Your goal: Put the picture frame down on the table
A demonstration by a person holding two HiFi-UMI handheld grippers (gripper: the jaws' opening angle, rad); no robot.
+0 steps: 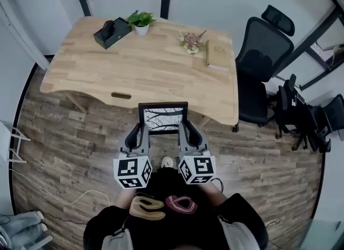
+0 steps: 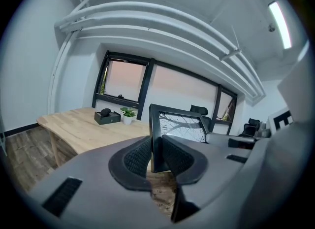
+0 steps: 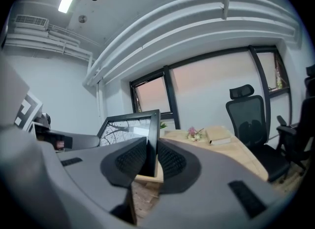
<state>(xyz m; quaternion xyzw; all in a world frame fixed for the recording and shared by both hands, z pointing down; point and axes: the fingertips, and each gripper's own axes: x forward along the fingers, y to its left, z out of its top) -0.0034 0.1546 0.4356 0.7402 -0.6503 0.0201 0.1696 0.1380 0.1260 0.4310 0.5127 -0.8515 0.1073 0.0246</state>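
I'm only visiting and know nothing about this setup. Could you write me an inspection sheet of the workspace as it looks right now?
Surface: light wooden table, items along its far side.
Job's things: picture frame, held upright near the table's front edge, not yet set down.
Clutter: black box, potted plant, flower bunch, book.
Grippers: left gripper clamps the frame's left side; right gripper clamps its right side.
Cables: thin white cable on the floor.
Surroundings: wood-pattern floor, black office chairs.
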